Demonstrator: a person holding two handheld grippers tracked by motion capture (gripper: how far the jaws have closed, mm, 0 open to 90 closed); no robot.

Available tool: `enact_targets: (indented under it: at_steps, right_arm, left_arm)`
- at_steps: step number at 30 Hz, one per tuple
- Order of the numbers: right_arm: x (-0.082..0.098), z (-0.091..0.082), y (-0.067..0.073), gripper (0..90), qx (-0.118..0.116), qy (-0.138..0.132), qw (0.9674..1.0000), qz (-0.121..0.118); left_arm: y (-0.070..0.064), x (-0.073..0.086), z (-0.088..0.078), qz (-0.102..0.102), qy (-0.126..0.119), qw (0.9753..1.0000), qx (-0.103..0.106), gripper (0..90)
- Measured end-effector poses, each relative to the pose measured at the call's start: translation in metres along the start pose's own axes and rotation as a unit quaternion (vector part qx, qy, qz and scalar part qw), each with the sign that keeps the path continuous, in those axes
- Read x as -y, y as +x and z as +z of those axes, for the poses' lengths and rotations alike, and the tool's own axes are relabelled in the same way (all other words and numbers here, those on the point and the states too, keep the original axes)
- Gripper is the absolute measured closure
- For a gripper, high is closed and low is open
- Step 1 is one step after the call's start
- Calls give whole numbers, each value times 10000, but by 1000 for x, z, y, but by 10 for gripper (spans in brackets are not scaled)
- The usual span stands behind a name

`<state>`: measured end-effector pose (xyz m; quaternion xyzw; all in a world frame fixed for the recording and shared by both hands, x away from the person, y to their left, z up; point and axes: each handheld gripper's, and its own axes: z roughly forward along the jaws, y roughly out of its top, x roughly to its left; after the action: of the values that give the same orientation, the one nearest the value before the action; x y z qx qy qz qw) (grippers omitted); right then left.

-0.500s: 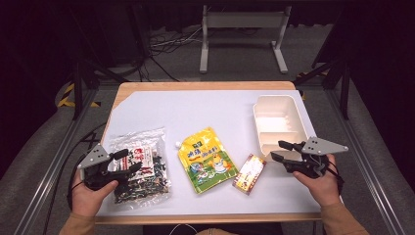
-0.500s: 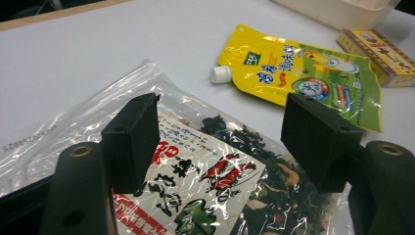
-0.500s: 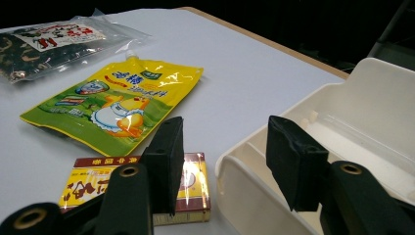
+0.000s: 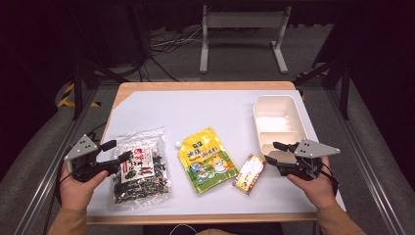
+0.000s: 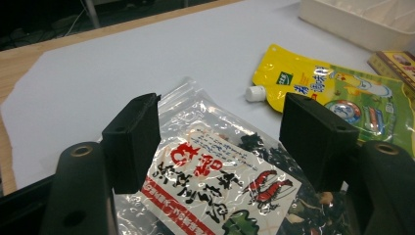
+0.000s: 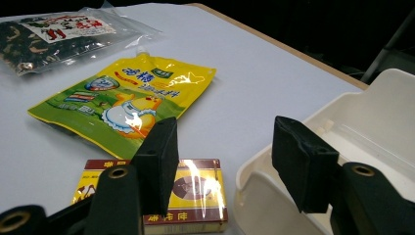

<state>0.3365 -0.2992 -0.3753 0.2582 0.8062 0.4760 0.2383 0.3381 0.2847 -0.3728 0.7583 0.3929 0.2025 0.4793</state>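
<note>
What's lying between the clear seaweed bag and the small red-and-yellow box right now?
The yellow spouted pouch lies between the seaweed bag and the small box, flat on the white table cover, as the high view shows.

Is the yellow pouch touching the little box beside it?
Apart. The high view shows a strip of bare white table between the yellow pouch and the little box.
</note>
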Motion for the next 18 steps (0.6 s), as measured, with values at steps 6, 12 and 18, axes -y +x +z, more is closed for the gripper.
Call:
enact_targets:
  at_steps: [6,12,18]
  right_arm:
    - [-1,3,3,432,-128,-5,9999,-32]
    - [0,9,5,419,-246,44,9997,-37]
    - [-2,13,6,436,-414,90,9991,-44]
  left_arm:
    - [13,-3,-1,-167,-37,9998,-41,305]
    - [27,-8,6,-364,165,9987,-322,286]
    - [38,-8,16,-467,279,9975,-457,273]
